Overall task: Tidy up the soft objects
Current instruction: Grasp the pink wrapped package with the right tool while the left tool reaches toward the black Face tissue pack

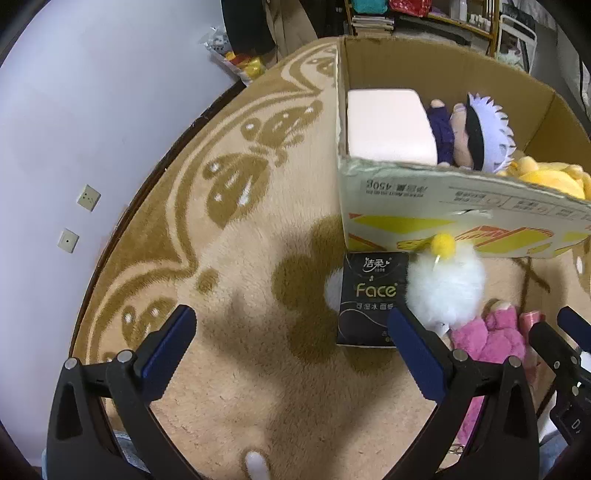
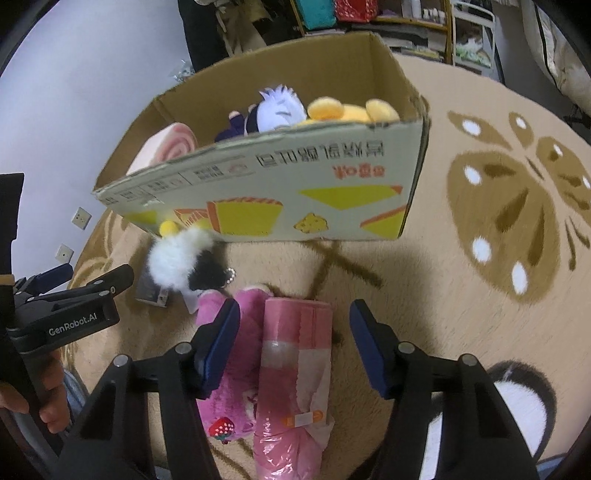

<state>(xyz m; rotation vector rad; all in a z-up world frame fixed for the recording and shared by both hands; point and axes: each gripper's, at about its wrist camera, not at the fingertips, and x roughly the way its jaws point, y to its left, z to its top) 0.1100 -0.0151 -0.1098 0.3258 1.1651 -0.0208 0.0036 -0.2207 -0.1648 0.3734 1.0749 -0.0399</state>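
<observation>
A cardboard box (image 1: 443, 192) (image 2: 280, 192) stands on the rug and holds a pink roll cushion (image 1: 388, 125), a white-haired doll (image 1: 476, 133) and a yellow plush (image 1: 546, 177). In front of it lie a black tissue pack (image 1: 369, 299), a white fluffy toy (image 1: 443, 284) (image 2: 177, 262), a pink plush (image 1: 487, 336) (image 2: 229, 369) and a pink wrapped roll (image 2: 295, 369). My left gripper (image 1: 291, 332) is open above bare rug, left of the tissue pack. My right gripper (image 2: 293, 325) is open, its fingers on either side of the pink roll.
A beige rug with brown butterfly patterns (image 2: 517, 221) covers the floor. A white wall (image 1: 92, 110) with sockets is on the left. Shelves with clutter (image 2: 369, 18) stand behind the box. A black-and-white plush (image 2: 517, 406) lies at the lower right.
</observation>
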